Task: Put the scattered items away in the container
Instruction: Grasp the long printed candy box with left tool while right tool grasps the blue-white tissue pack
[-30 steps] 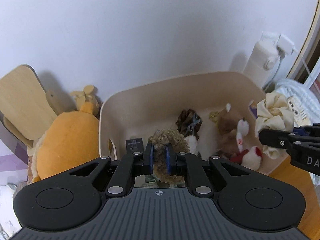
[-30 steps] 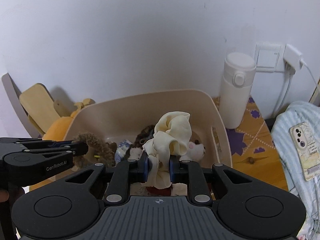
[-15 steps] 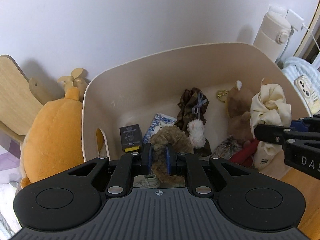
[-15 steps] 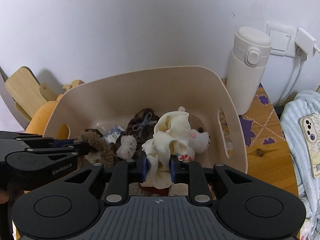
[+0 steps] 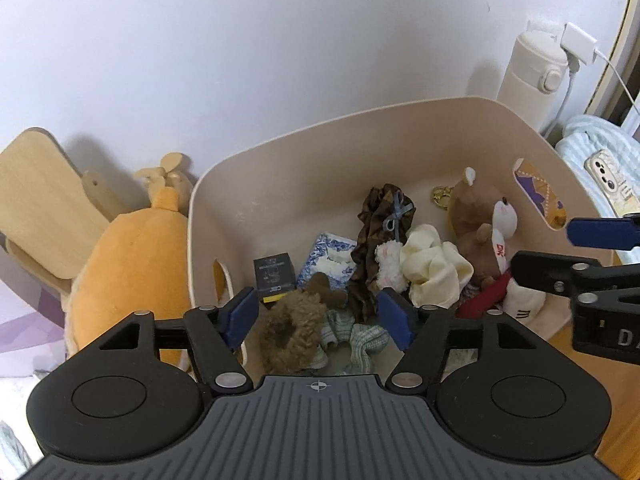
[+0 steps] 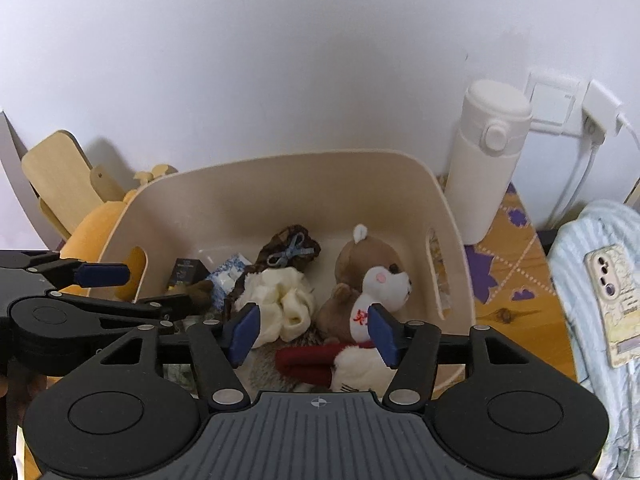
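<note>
A beige bin holds several items. My left gripper is open above its near left part; a brown curly plush lies loose between the jaws on a green cloth. My right gripper is open over the bin's near right part. A cream scrunchie lies in the bin just left of it, beside a brown and white plush bear. A dark brown scrunchie, a black box and a blue patterned packet also lie inside.
An orange plush and a wooden board sit left of the bin. A white flask stands right of it by a wall socket. A phone lies on a striped cloth at right.
Both grippers moved forward and down over the bin and opened. The brown curly plush and the cream scrunchie dropped from the jaws into the bin.
</note>
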